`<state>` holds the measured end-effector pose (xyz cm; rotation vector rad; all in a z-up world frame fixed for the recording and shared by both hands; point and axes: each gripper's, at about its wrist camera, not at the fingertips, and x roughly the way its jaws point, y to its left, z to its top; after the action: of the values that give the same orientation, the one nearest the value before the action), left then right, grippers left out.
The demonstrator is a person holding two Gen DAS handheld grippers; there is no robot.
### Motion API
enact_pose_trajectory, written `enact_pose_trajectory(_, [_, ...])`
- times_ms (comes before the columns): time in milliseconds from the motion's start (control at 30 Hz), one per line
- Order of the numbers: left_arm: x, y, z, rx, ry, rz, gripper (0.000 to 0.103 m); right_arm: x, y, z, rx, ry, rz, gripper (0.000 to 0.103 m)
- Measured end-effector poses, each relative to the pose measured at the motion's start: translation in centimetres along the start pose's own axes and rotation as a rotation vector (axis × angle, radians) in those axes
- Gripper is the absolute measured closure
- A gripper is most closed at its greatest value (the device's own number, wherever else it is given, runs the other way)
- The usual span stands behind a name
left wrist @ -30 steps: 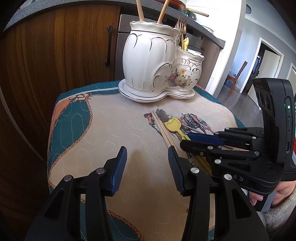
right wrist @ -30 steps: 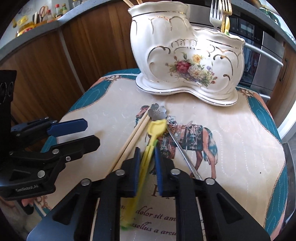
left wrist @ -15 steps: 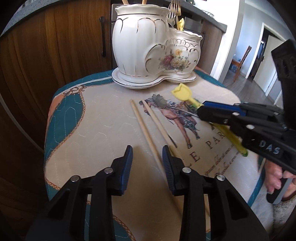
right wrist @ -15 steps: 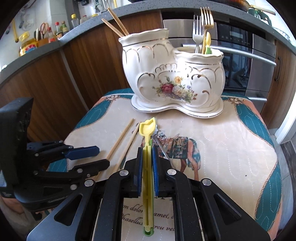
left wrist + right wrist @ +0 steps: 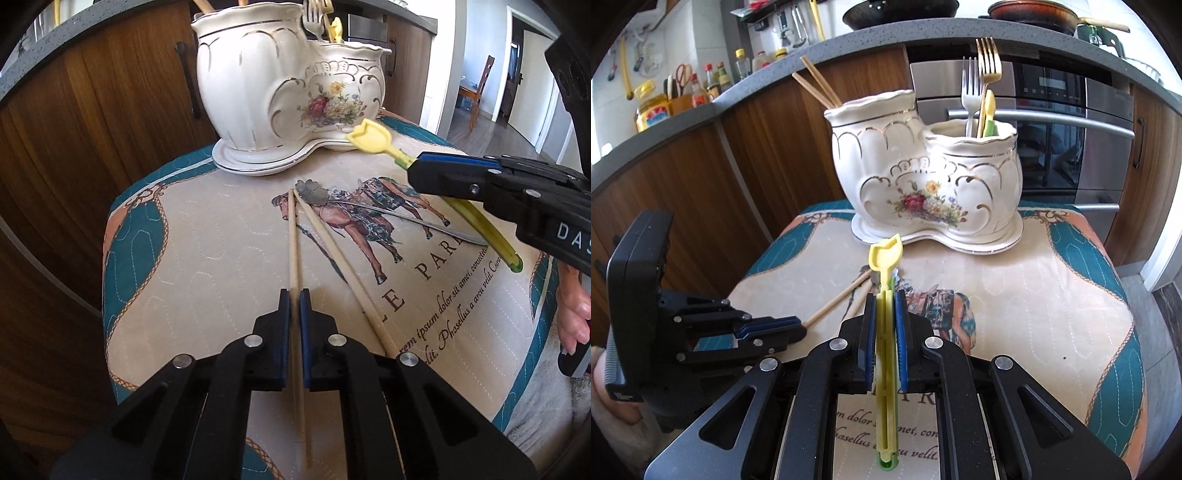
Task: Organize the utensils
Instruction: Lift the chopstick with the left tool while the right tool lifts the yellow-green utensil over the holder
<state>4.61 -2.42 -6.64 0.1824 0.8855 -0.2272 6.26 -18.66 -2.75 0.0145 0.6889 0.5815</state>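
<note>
A white floral ceramic utensil holder [image 5: 288, 88] [image 5: 923, 184] stands at the far end of the table; its tall part holds chopsticks [image 5: 816, 85], its low part forks [image 5: 982, 74] and a yellow utensil. My left gripper [image 5: 294, 295] is shut on a wooden chopstick [image 5: 293, 236] lying on the cloth. A second chopstick [image 5: 343, 269] and a metal spoon [image 5: 369, 206] lie beside it. My right gripper [image 5: 885, 295] is shut on a yellow plastic utensil [image 5: 884, 258] [image 5: 373, 138], held above the table and pointing at the holder.
A quilted cloth with a horse print [image 5: 221, 258] covers the small table. Wooden cabinets [image 5: 92, 129] and an oven [image 5: 1071, 122] stand behind it. A counter with bottles [image 5: 701, 85] and pans runs above. The table edges drop off left and right.
My left gripper moved onto the left chopstick and closed on it. My right gripper lifted the yellow utensil higher and back from the holder.
</note>
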Motion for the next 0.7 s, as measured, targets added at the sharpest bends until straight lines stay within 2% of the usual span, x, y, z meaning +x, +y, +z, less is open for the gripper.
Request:
enact_pose_trajectory(167, [-1.2, 1.6, -0.4, -0.049, -0.027, -0.018, 0.098, -0.4, -0.1, 0.2, 0.010, -0.023, 0.004, 0.092])
enact_pose_trajectory(267, [-2.3, 2.4, -0.5, -0.081, -0.071, -0.044, 0.098, -0.6, -0.3, 0.3, 0.023, -0.034, 0.004, 0.092])
enact_pose_trajectory(533, [-6.6, 3.7, -0.3, -0.172, -0.313, -0.224, 0.098, -2.9, -1.9, 0.9, 0.101, -0.134, 0.004, 0.092])
enact_pose_trajectory(700, [-7.8, 4.2, 0.7, -0.200, -0.422, -0.271, 0.098, -4.1, -2.9, 1.5, 0.144, -0.196, 0.009, 0.092])
